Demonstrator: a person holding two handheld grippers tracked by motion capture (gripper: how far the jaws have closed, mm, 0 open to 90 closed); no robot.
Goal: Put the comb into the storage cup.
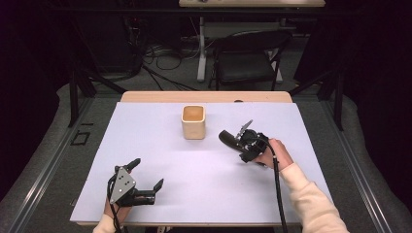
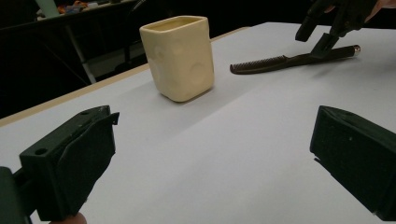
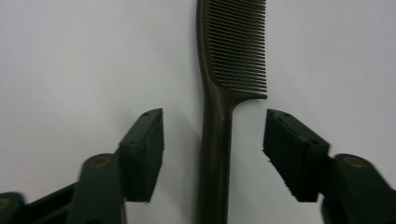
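Note:
A dark comb (image 3: 215,140) lies flat on the pale lilac table top (image 1: 145,145), right of a cream square cup (image 1: 194,122) that stands upright at the middle back. My right gripper (image 3: 212,126) points down at the comb's handle with one jaw on each side of it, and a gap shows on both sides, so it is open. From the left gripper view the comb (image 2: 280,60) and the right gripper (image 2: 322,32) lie beyond the cup (image 2: 180,58). My left gripper (image 1: 147,173) rests near the front left, open wide, nothing between its jaws.
The table's wooden far edge (image 1: 206,96) runs behind the cup. Beyond it stand a black chair (image 1: 248,58), a desk leg and cables on the floor. Bare table top stretches between the two grippers.

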